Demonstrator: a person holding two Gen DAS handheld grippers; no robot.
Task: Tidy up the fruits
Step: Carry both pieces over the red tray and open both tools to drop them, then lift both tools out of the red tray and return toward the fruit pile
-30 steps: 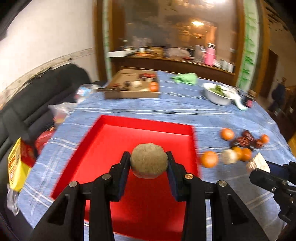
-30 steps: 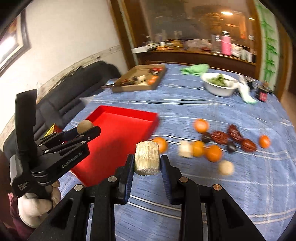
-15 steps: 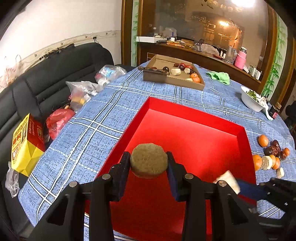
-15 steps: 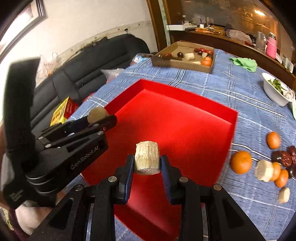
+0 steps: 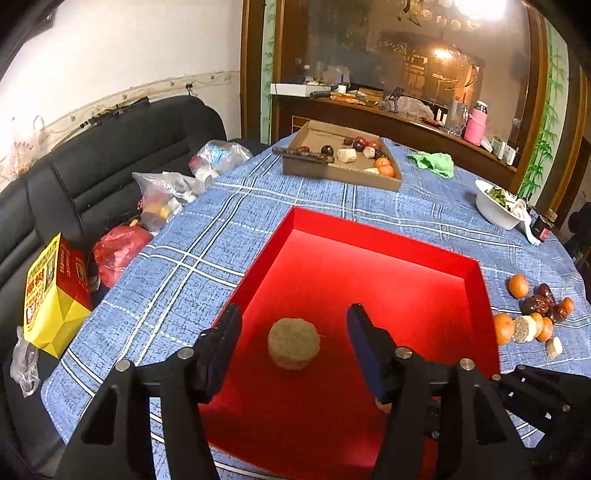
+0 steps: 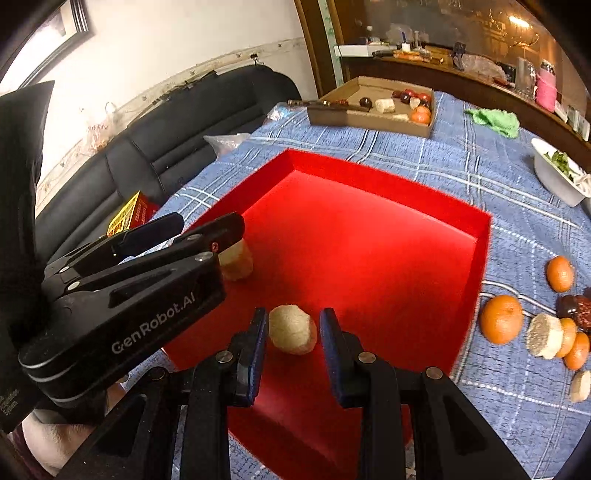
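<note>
I am opening my left tongs (image 5: pixel 293 312), just dropping the round tan fibrous fruit piece (image 5: pixel 294 343) into the red rectangular tray (image 5: pixel 369 230) at the blue-checked counter's (image 5: pixel 258 206) near edge, while my right tongs (image 6: pixel 292 314) are bracketing a second tan piece (image 6: pixel 291 334), grip unclear.

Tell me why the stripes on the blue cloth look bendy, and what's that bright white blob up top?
Left wrist view: the fisheye lens curves the tablecloth stripes and darkens the corners; the blob is glare from a ceiling light. Right wrist view: same bending, red tray rim slightly smeared.
</note>
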